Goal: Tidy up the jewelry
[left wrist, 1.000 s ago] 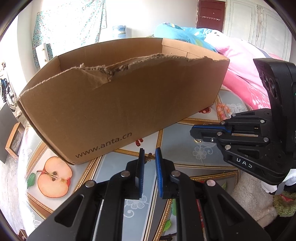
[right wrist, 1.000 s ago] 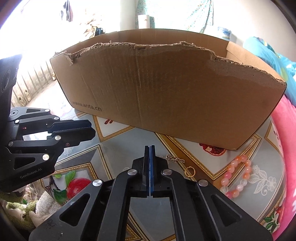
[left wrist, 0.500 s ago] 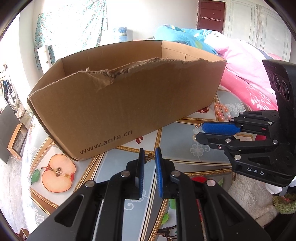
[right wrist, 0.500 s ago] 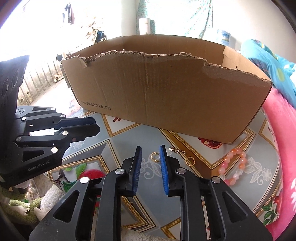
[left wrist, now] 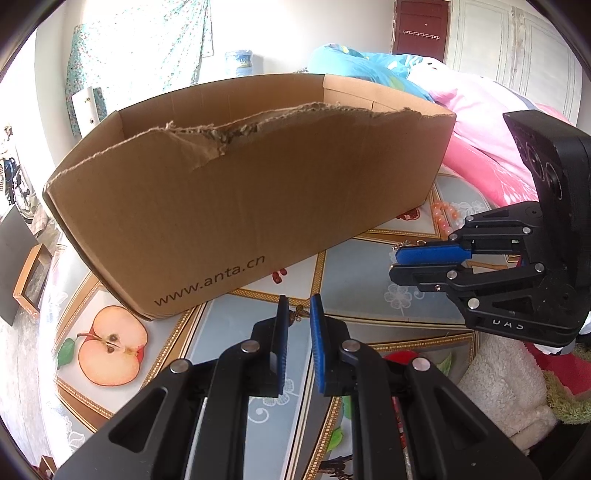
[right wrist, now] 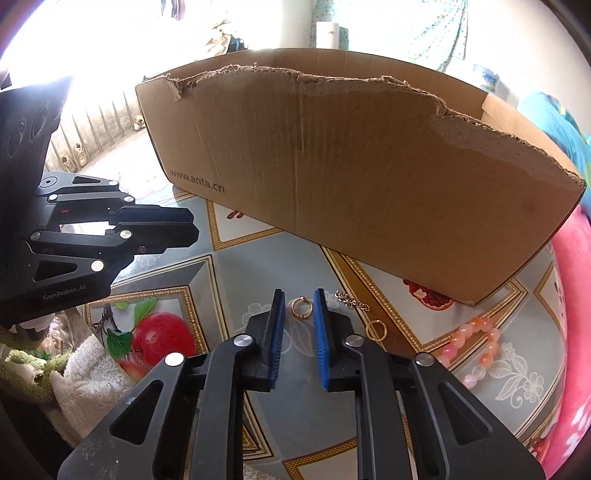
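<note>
- The cardboard box (right wrist: 351, 173) has "www.anta.cn" printed low on its near wall; its top edge is torn and ragged
- "GenRobot.AI" reads on the body of the left tongs (right wrist: 192, 232) in the right wrist view; in the left wrist view the body of the right tongs (left wrist: 397, 260) bears letters too warped to read with confidence
- Left tongs (left wrist: 297, 317) point down at a slant toward the counter (left wrist: 240, 332), jaws a narrow gap apart, nothing between them
- Right tongs (right wrist: 299, 310) point down at a similar slant, jaws slightly apart and closing; a gold ring (right wrist: 301, 307) shows between the blue pads (right wrist: 319, 332), lying on the counter, and the pads do not press it
- Only the right wrist view shows the ring, a short chain piece (right wrist: 351, 300) just beside it toward the box, and a second gold hoop (right wrist: 376, 329) near the right pad
- A pink bead bracelet (right wrist: 476, 339) lies on the counter further right, all of it in that view; the left wrist view catches only part of it (left wrist: 443, 216) behind the right tongs
- Only the left wrist view shows the halved apple print (left wrist: 110, 347) on the counter cover, the pink bedding (left wrist: 487, 122) and a dark red door (left wrist: 419, 27)
- The jewelry lies outside the box, in front of its near wall
</note>
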The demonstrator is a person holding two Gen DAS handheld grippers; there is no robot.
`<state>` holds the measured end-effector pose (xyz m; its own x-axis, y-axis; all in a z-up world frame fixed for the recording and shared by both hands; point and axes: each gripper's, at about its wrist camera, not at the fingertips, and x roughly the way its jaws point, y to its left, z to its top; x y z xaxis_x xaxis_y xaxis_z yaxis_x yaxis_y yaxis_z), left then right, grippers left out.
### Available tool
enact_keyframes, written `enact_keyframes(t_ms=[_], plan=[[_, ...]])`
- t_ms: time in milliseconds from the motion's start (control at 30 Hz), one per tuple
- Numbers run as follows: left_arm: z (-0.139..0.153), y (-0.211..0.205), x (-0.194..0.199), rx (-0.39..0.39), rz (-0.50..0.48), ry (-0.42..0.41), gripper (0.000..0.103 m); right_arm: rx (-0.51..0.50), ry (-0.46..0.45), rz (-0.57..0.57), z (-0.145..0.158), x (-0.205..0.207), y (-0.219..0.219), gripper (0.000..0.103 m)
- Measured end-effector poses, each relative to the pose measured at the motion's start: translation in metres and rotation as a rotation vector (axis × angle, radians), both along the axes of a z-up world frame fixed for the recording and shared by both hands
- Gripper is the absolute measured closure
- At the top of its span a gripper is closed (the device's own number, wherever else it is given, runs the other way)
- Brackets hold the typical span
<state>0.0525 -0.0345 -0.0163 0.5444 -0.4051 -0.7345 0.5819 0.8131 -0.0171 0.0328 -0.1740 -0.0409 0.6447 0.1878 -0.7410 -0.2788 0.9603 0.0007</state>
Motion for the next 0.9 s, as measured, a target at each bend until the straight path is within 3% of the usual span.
enact_keyframes(t_ms=[233,300,600,900], plan=[[-0.001,-0.001,0.001,0.001,-0.010,0.001,0.092,0.042,0.002,-0.024,0.002,0.001,-0.004,0.095],[0.000,0.000,0.001,0.004,-0.011,-0.001,0.092,0.050,0.000,-0.028,0.003,0.001,-0.006,0.103],[0.004,0.001,-0.004,0.009,-0.004,-0.014,0.092,0.056,-0.009,-0.051,0.016,-0.013,-0.015,0.103],[0.006,0.000,-0.005,0.006,0.001,-0.023,0.092,0.051,0.023,-0.078,0.003,-0.012,-0.006,0.102]])
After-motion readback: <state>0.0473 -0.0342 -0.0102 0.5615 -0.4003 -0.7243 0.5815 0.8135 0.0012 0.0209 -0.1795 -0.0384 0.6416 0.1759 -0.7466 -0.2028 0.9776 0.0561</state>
